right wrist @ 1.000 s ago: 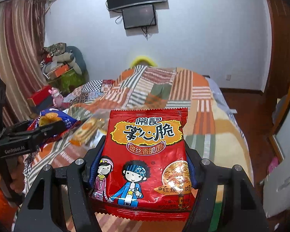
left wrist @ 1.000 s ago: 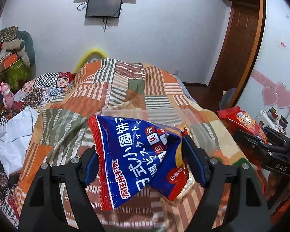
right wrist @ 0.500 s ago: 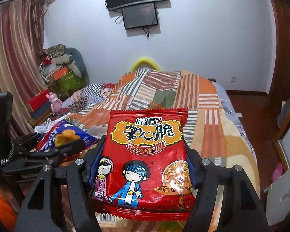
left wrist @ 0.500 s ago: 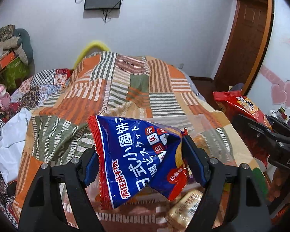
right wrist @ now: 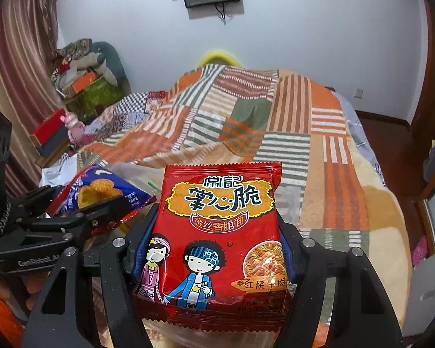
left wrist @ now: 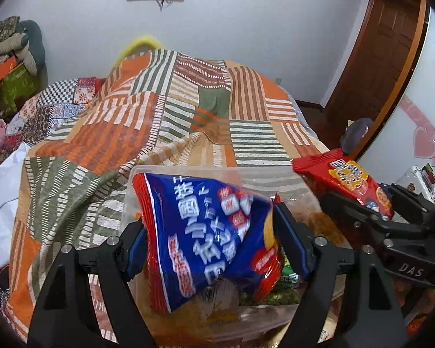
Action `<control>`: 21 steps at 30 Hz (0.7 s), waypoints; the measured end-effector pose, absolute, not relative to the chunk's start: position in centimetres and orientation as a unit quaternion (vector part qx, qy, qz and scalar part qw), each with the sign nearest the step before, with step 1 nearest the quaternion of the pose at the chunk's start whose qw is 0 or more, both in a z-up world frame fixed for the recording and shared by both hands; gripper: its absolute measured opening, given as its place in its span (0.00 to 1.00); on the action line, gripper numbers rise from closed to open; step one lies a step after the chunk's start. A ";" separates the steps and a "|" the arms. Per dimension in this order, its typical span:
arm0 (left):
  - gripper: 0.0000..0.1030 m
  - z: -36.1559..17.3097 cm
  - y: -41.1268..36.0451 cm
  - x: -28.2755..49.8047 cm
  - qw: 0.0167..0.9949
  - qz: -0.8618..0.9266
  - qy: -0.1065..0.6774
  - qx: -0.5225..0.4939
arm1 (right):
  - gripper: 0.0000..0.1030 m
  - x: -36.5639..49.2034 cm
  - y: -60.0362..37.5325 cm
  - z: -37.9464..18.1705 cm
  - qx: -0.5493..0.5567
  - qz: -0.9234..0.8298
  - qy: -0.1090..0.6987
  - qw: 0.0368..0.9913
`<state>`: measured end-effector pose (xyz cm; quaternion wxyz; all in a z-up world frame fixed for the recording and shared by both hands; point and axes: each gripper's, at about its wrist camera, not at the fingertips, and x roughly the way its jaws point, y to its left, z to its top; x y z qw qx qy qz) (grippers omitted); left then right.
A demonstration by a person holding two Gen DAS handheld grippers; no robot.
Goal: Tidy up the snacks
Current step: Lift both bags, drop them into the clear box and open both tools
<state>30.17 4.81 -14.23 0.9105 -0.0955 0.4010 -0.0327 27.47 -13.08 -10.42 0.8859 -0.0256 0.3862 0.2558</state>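
Snack packets in both grippers: the left gripper (left wrist: pixel 214 240) is clamped on a blue biscuit packet (left wrist: pixel 206 232), the right gripper (right wrist: pixel 214 249) on a red noodle-snack packet (right wrist: pixel 217 232). Compared with a second ago, both packets now hang over a clear plastic bin (left wrist: pixel 188 174) on the patchwork blanket (left wrist: pixel 188 101); other snacks show inside.

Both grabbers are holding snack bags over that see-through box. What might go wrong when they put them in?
1. The left gripper pinches the blue bag only by its sides, and the bag sags crooked, so it might slip or land on the clear box's rim.
2. The right gripper, holding the red bag, is close beside the left one; they might bump.
3. The box already holds snacks, so bags might pile up.
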 end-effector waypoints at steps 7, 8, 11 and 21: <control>0.75 -14.0 4.7 30.2 0.911 -0.035 0.399 -0.100 | 0.65 28.1 -13.2 -11.0 -0.028 0.253 0.403 0.879; 0.75 -13.9 4.6 30.1 0.911 -0.036 0.398 -0.100 | 0.66 28.0 -13.3 -10.9 -0.027 0.253 0.403 0.879; 0.75 -13.5 4.6 29.6 0.912 -0.037 0.395 -0.100 | 0.69 27.5 -13.8 -10.4 -0.026 0.253 0.399 0.881; 0.76 -10.6 3.9 25.9 0.922 -0.050 0.372 -0.091 | 0.75 24.4 -16.6 -7.0 -0.014 0.245 0.353 0.903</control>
